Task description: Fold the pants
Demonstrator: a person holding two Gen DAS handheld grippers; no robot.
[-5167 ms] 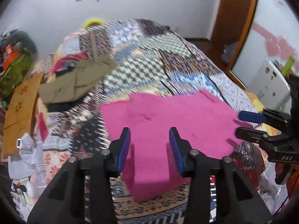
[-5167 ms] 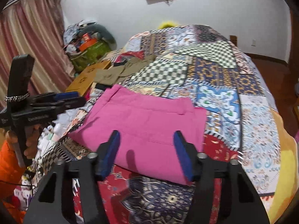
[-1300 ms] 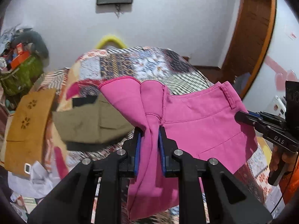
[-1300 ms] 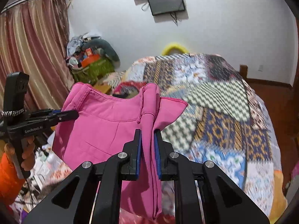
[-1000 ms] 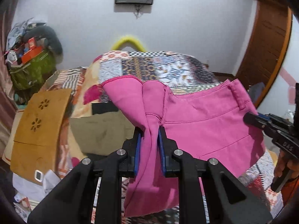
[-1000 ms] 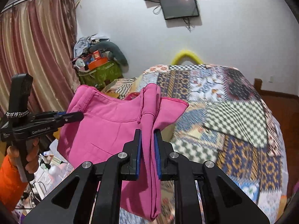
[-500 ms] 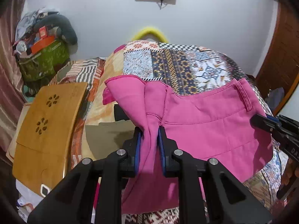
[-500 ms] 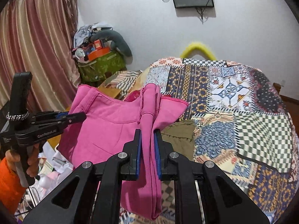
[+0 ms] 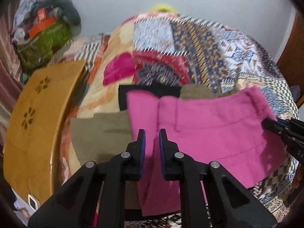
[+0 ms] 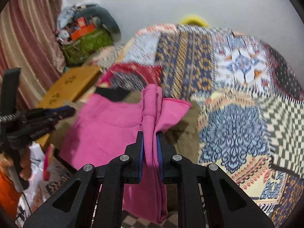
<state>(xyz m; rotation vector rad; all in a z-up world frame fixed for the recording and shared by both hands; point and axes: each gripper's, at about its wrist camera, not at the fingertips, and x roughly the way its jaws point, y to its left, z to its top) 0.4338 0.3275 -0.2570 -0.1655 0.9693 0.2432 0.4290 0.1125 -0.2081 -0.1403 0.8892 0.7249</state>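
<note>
The pink pants [image 9: 209, 133] hang folded and stretched between both grippers, low over the patchwork quilt [image 9: 209, 47]. My left gripper [image 9: 152, 138] has one bunched edge of them between its blue pads, and its jaws are closing tighter on the cloth. In the right wrist view my right gripper [image 10: 150, 142] is shut on the other bunched edge of the pink pants [image 10: 106, 133]. Each gripper also shows in the other's view: the right gripper [image 9: 266, 123] at the pants' waistband corner, the left gripper [image 10: 70, 110] at the left. The frames are motion-blurred.
An olive garment [image 9: 98, 133] and a black one [image 9: 148, 91] lie on the quilt under and behind the pants. A wooden board [image 9: 38, 114] lies off the bed's left side, a stuffed green bag [image 9: 43, 43] behind it. A hand and orange sleeve [image 10: 7, 190] hold the left gripper.
Both grippers have come down and forward along the bed with the pants still held. The pants now hang over the olive garment, and the wall screen has left the top of both views.
</note>
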